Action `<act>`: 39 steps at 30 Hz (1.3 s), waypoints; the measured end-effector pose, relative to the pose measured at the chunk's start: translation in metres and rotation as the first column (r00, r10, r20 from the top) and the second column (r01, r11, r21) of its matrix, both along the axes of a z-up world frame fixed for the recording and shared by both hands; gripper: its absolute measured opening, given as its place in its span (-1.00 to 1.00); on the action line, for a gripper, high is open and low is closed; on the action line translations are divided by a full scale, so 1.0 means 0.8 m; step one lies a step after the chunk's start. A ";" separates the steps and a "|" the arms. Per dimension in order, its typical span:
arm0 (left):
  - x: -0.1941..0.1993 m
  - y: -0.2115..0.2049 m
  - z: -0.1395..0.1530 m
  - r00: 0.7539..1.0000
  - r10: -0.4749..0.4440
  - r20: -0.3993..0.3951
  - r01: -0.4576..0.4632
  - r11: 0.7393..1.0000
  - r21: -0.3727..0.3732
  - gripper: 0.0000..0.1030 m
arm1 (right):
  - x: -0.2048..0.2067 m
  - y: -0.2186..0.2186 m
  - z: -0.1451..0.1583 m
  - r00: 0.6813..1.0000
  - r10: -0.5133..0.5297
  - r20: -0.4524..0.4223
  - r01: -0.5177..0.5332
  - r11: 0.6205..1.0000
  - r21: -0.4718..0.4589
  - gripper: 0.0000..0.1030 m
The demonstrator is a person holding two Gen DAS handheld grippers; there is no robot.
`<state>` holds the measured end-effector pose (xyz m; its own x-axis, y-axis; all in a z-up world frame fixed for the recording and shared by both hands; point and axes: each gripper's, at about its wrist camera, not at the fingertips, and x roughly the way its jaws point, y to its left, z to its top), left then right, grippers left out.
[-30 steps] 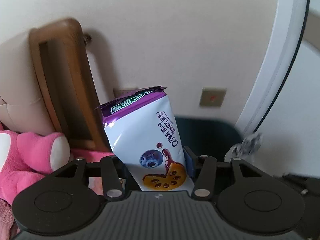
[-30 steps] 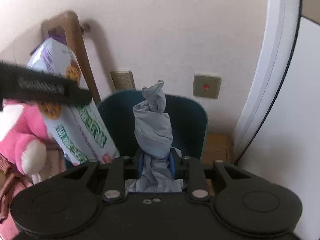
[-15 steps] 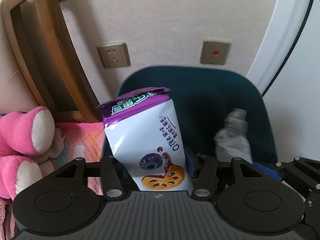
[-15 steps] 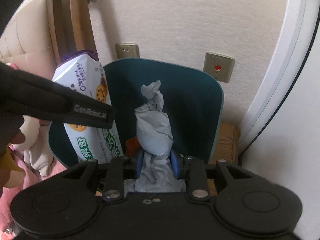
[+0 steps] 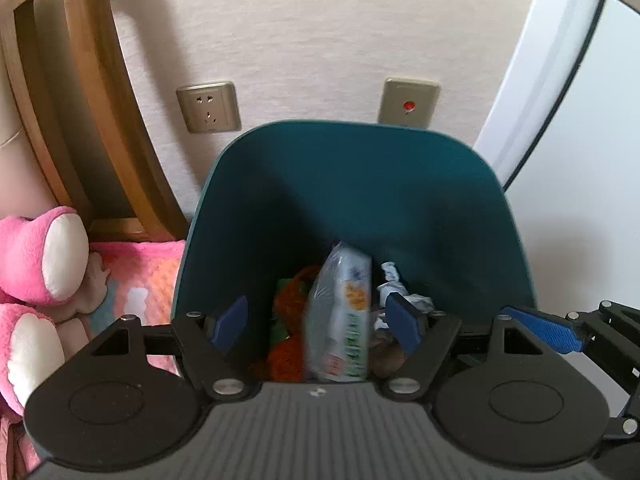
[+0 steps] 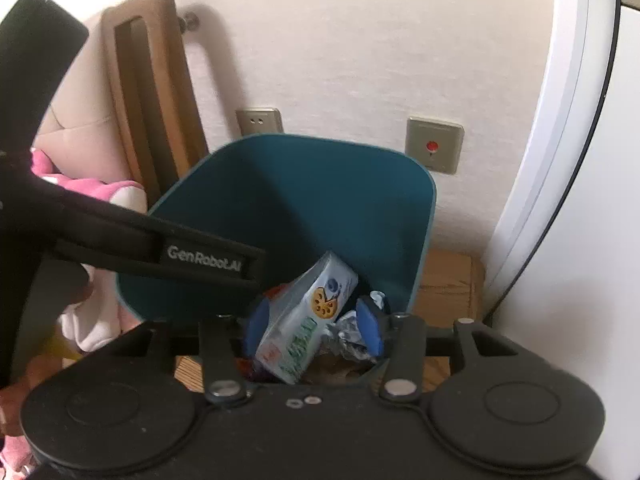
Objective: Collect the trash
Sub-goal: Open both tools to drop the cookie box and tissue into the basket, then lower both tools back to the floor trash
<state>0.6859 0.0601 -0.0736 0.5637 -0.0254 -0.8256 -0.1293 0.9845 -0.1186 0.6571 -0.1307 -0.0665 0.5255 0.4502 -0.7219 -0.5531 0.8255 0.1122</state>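
I am holding my left gripper and right gripper over the teal bin, jaws just opening, both now apart and empty. The snack packet and crumpled tissue are lying inside the bin.

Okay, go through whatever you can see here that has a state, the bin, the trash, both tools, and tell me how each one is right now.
Teal plastic bin: open-topped, partly filled with trash.
White and purple snack packet: inside the bin, standing tilted, free of both tools.
Crumpled grey paper wad: inside the bin, beside the packet.
Left tool: open over the bin, jaws just opened, gripping nothing.
Right tool: open over the bin, jaws just opened, gripping nothing.
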 end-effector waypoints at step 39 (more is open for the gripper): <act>-0.283 0.008 -0.191 0.997 0.038 -0.073 -0.050 0.984 -0.171 1.00 | -0.201 -0.066 -0.217 0.975 0.070 -0.211 -0.062 0.997 0.043 0.26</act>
<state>0.4593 0.0664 -0.2268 0.5094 -0.1472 -0.8479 -0.1853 0.9434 -0.2751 0.4962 -0.1834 -0.2400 0.3300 0.5065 -0.7966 -0.5663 0.7814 0.2622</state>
